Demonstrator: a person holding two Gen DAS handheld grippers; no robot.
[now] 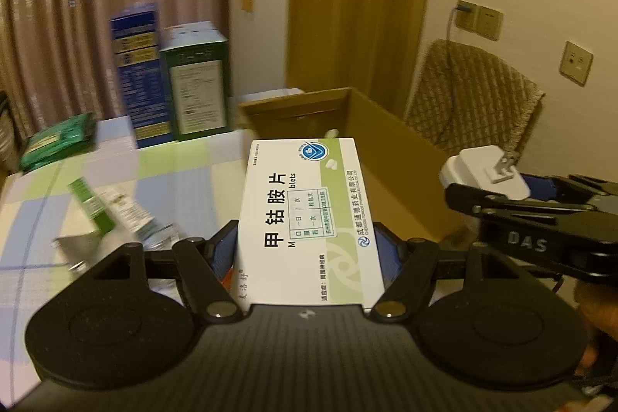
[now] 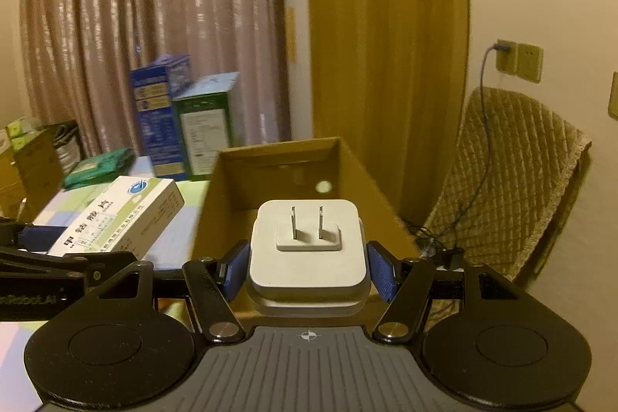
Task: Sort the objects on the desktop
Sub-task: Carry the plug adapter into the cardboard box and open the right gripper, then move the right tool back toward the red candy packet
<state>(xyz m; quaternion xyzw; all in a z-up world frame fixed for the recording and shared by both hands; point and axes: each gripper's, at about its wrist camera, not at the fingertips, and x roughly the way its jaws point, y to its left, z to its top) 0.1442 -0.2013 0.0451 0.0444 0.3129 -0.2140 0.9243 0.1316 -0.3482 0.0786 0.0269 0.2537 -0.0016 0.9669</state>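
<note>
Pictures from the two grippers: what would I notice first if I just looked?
First, the white medicine box with big black letters, pinched in the left gripper above the checked table. Next, the white plug adapter, prongs up, squeezed between the right gripper's blue fingers. Behind both sits an open cardboard box.

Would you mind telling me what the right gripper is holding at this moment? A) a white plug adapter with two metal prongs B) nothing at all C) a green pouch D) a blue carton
A: in the right wrist view the right gripper has its blue pads closed against the sides of the white plug adapter, prongs facing up, near the cardboard box.
</note>
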